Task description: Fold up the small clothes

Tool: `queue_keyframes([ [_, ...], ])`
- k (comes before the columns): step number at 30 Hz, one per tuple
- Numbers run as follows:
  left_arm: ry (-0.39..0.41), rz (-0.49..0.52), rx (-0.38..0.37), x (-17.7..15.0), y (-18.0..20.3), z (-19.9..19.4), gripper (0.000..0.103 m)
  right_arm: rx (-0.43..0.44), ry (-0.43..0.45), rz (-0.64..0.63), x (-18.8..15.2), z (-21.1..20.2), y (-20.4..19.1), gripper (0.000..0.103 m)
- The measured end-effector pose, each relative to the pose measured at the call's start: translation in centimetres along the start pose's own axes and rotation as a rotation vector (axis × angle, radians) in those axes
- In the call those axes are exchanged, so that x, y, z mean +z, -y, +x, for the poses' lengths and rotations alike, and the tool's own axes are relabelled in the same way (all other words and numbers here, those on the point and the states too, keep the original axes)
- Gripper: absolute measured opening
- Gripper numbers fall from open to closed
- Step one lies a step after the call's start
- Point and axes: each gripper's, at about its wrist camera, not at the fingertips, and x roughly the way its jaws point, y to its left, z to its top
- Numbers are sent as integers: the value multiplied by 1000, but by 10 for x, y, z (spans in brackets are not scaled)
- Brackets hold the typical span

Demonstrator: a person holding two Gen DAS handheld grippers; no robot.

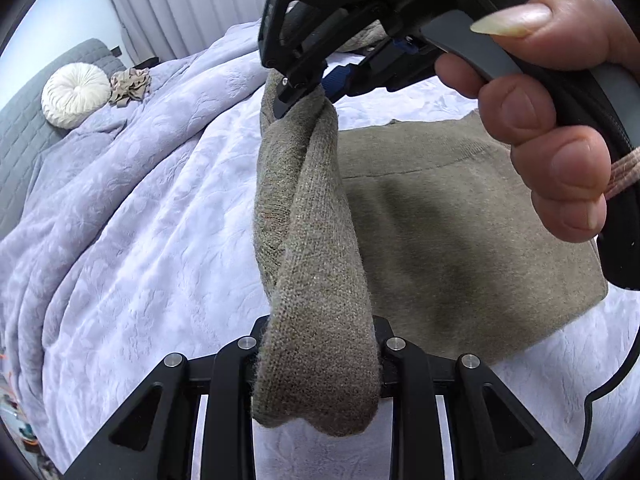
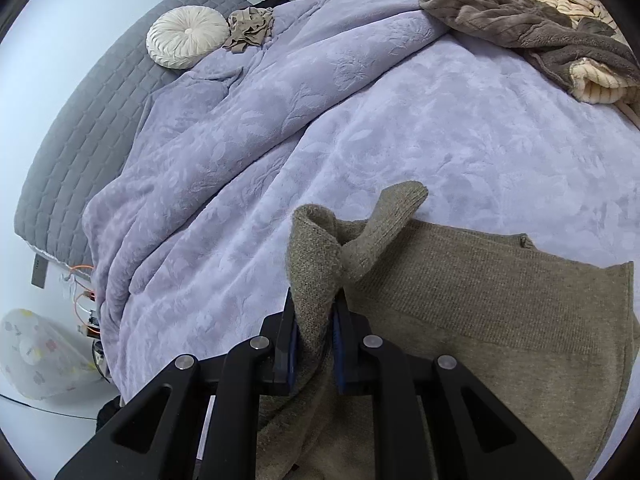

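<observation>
An olive-brown knit sweater [image 1: 460, 216] lies flat on the lilac bedspread [image 1: 140, 220]. Its sleeve [image 1: 316, 240] is lifted off the bed and stretched between both grippers. My left gripper [image 1: 316, 364] is shut on the thick bunched end of the sleeve, which drapes over and hides the pads. Above it, my right gripper [image 1: 308, 84], held by a hand [image 1: 560, 152], pinches the far end. In the right wrist view my right gripper [image 2: 314, 332] is shut on a fold of the sleeve [image 2: 316, 264], with the cuff [image 2: 400, 204] sticking up past it and the sweater body [image 2: 500, 312] to the right.
A round cream cushion [image 2: 186, 36] and a crumpled beige cloth [image 2: 250, 28] sit near the grey quilted headboard [image 2: 92, 120]. A heap of brown and cream fleece clothes [image 2: 540, 28] lies at the far right of the bed. The bed's left edge drops to the floor.
</observation>
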Motion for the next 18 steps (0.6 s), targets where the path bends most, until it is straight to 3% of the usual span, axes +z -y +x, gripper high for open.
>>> queue_keyframes([
  [9, -21, 72, 1, 14, 45, 2, 28, -15, 19, 11, -6, -27, 42, 15],
  [18, -32, 101, 12, 19, 55, 6, 28, -15, 29, 18, -12, -41, 66, 15],
])
